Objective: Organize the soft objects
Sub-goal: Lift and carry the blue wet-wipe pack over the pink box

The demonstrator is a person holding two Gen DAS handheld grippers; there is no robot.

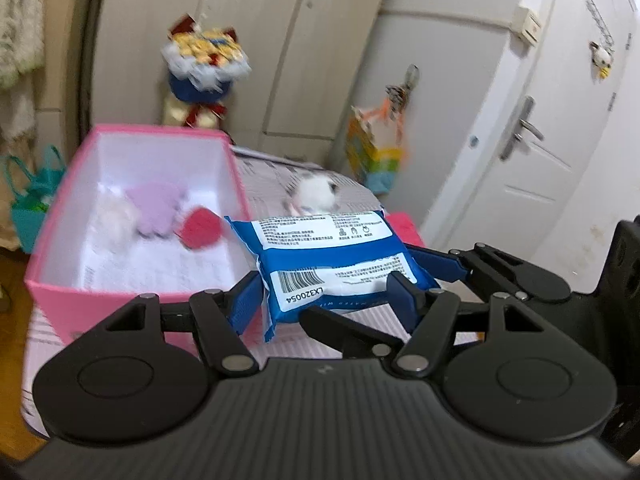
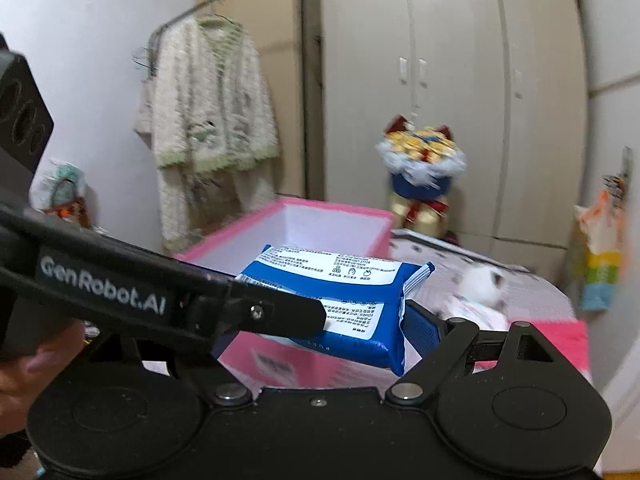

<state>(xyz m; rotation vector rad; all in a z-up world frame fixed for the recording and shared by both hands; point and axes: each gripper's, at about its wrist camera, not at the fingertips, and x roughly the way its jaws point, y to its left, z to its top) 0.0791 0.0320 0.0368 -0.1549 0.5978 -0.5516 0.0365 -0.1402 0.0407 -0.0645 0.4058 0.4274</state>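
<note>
Both claws grip one blue wet-wipes pack (image 1: 324,256), the left claw (image 1: 328,292) at its near end, the right claw (image 2: 360,312) across its width, held up just right of the pink box (image 1: 60,216). Judged mid-carry; next, swing left over the box and release together.

Pale wardrobe doors (image 2: 452,100) fill the back wall. A white door (image 1: 532,128) stands right; a fuzzy cardigan (image 2: 208,100) hangs left.

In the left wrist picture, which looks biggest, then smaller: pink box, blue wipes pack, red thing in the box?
1. pink box
2. blue wipes pack, though it's closest to the camera
3. red thing
</note>
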